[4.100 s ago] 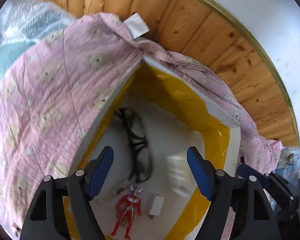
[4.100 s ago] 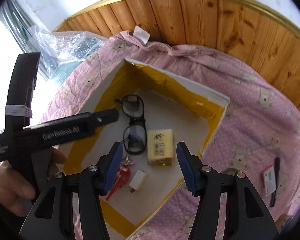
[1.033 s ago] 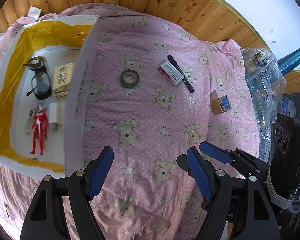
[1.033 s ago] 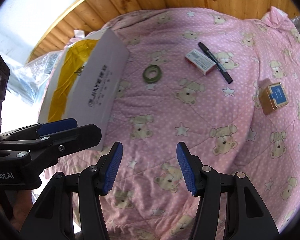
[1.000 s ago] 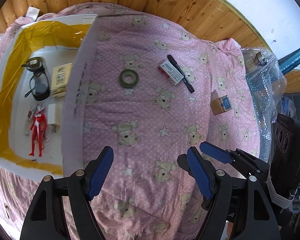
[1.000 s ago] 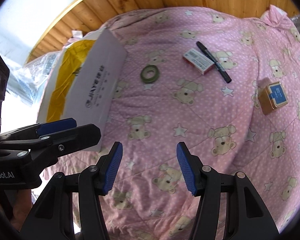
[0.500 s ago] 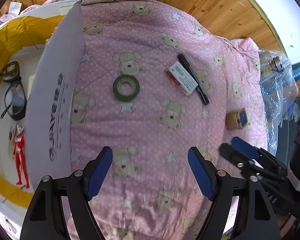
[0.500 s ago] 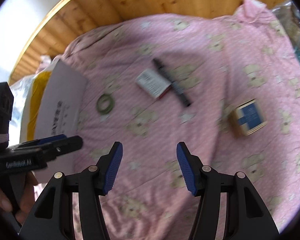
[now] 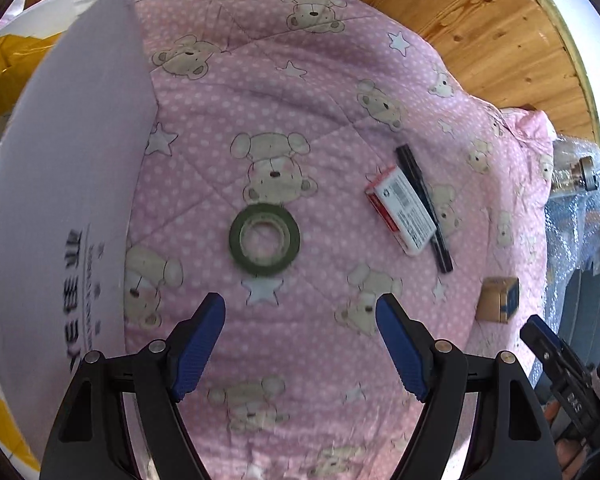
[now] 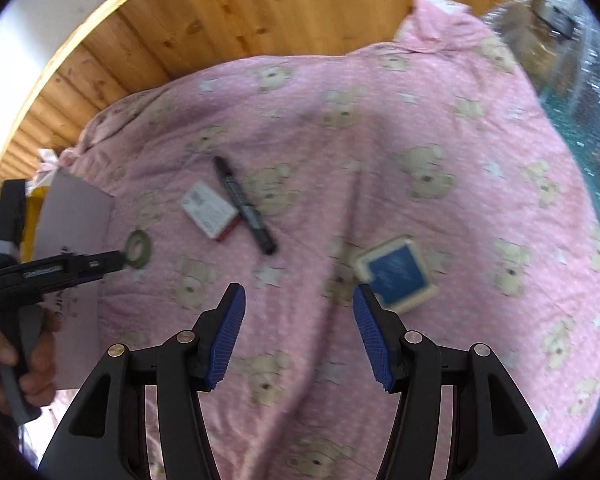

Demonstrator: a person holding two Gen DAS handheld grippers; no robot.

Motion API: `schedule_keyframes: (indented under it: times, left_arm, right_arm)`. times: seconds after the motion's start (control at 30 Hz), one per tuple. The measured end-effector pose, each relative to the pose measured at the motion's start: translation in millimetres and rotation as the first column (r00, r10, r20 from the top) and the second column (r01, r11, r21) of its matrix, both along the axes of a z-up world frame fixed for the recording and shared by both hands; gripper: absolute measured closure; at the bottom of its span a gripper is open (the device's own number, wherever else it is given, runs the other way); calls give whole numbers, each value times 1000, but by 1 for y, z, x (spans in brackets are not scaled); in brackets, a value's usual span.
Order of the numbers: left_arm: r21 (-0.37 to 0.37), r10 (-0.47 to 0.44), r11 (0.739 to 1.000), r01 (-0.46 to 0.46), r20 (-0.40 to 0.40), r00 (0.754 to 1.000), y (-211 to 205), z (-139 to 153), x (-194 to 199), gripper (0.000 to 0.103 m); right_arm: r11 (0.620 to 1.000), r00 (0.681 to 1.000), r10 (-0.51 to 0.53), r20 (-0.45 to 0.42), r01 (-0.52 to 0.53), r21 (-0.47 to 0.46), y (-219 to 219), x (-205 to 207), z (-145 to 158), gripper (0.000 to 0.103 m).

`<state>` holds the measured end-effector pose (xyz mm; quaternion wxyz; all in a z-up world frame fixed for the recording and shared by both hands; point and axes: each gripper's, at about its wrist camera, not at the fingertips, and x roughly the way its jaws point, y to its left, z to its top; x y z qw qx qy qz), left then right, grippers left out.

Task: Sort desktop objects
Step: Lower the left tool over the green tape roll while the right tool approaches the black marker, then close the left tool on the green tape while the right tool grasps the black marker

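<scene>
A pink quilt (image 9: 324, 92) printed with bears and stars covers the surface, with wood-panelled wall (image 10: 228, 12) behind. A tape roll (image 9: 264, 239), a small packet (image 9: 402, 210) touching a marker (image 9: 422, 208), and a little box (image 10: 396, 274) lie on it beside a cardboard box (image 9: 60, 184). Left claw (image 9: 300, 346) and right claw (image 10: 299, 334) hover spread, empty.

Pink quilt (image 9: 320, 92) printed with bears and stars, spread over a wooden floor (image 9: 480, 32). Lying on it: green tape roll (image 9: 264, 239), white-and-red box (image 9: 402, 210) touching a black marker (image 9: 424, 208), small blue-topped box (image 10: 396, 274), large white carton (image 9: 60, 200) at the left.
</scene>
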<state>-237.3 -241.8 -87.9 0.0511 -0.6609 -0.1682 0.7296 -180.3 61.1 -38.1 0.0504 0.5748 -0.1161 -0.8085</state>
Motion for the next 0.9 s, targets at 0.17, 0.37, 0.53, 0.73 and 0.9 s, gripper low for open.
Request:
schedule_keyframes:
  times: [0.17, 0.37, 0.53, 0.73, 0.9]
  left_arm:
    - [-27, 37, 999, -37, -5, 999, -4, -17, -9, 25]
    - [-40, 31, 999, -31, 4, 1000, -2, -36, -16, 25]
    - [-54, 30, 998, -32, -34, 999, 1, -38, -25, 21]
    - [-172, -30, 985, 19, -60, 998, 8, -36, -27, 52]
    - [-103, 11, 994, -18, -68, 998, -13, -30, -18, 54]
  right_arm:
    - [997, 997, 75, 22, -75, -11, -33, -26, -23, 44]
    - [991, 990, 129, 55, -130, 18, -54, -53, -54, 44]
    - [980, 978, 186, 96, -191, 52, -66, -68, -80, 59]
    - [976, 976, 197, 90, -205, 80, -66, -70, -87, 83]
    - [984, 982, 167, 89, -172, 52, -59, -64, -84, 86]
